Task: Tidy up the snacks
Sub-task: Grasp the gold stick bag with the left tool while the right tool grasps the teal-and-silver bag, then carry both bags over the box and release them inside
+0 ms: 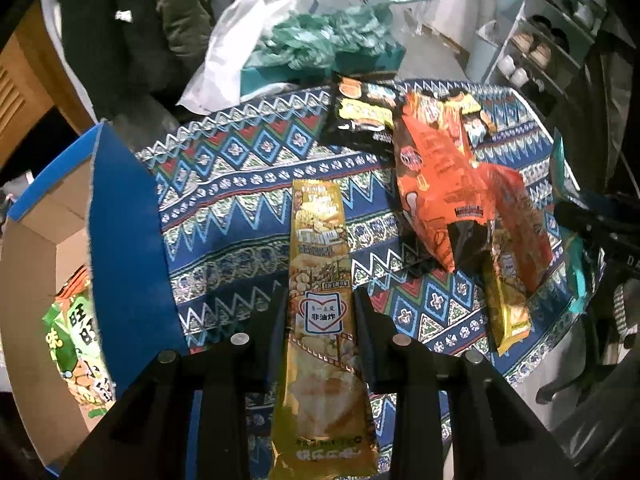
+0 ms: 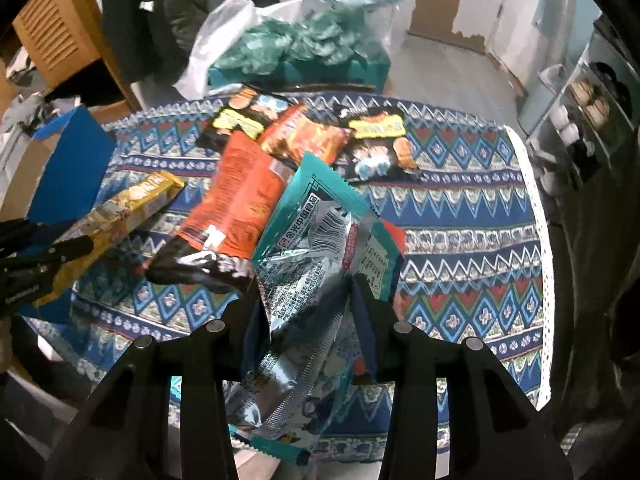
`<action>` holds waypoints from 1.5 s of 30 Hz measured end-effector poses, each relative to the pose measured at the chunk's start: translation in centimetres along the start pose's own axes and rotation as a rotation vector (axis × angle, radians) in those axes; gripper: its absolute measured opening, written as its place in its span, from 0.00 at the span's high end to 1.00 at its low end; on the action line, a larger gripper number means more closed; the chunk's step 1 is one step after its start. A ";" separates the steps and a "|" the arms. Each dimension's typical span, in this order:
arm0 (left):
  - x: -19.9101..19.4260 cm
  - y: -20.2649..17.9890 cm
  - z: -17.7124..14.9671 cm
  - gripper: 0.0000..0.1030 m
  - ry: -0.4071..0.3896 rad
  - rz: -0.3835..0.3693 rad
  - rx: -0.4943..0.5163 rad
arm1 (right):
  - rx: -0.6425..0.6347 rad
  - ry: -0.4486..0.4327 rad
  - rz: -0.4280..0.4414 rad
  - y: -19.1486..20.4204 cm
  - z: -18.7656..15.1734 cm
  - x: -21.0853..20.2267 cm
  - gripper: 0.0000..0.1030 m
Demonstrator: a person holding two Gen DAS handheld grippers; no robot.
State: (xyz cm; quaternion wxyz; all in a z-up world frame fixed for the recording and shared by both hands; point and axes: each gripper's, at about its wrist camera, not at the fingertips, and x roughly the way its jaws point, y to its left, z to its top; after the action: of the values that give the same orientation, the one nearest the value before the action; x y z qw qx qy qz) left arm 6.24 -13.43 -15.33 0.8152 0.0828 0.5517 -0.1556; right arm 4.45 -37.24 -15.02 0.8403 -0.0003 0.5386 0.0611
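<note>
My left gripper (image 1: pixel 320 300) is shut on a long gold snack packet (image 1: pixel 320 280), held lengthwise above the patterned tablecloth (image 1: pixel 240 184). In the right wrist view that gold packet (image 2: pixel 132 204) shows at the left, clamped in the left gripper (image 2: pixel 56 256). My right gripper (image 2: pixel 308 292) is shut on a teal and silver snack packet (image 2: pixel 316 256), lifted off the table. Its teal edge (image 1: pixel 576 264) appears at the right of the left wrist view. An orange bag (image 1: pixel 436 184) and black packets (image 1: pixel 360 116) lie piled on the cloth.
A blue cardboard box (image 1: pixel 120 216) stands open at the left with a green snack bag (image 1: pixel 76 352) inside. Behind the table lie a white plastic bag (image 1: pixel 228 56) and teal wrappers (image 1: pixel 320 40). A shelf with cups (image 1: pixel 532 52) stands at the far right.
</note>
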 end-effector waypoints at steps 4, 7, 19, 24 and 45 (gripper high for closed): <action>-1.0 0.7 -0.1 0.69 -0.029 0.000 -0.020 | -0.019 -0.010 0.016 1.1 0.4 -0.4 0.62; -1.9 1.0 -0.2 0.69 -0.048 0.001 -0.033 | -0.042 -0.016 0.022 2.0 0.6 -0.7 0.62; -6.4 1.6 -0.8 0.69 -0.162 0.030 -0.019 | -0.125 -0.050 0.055 5.6 2.1 -2.3 0.62; -8.2 2.5 -1.2 0.69 -0.197 0.034 -0.029 | -0.194 -0.057 0.069 8.0 2.8 -3.0 0.62; -14.3 7.9 -3.3 0.69 -0.338 0.091 -0.080 | -0.416 -0.095 0.120 18.5 6.6 -5.1 0.62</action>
State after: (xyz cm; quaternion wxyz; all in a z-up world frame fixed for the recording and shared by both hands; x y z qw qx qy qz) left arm 1.19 -2.66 -3.64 0.9052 0.0480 0.4082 -0.1080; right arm 6.40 -18.96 -6.39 0.8415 -0.1387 0.4733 0.2205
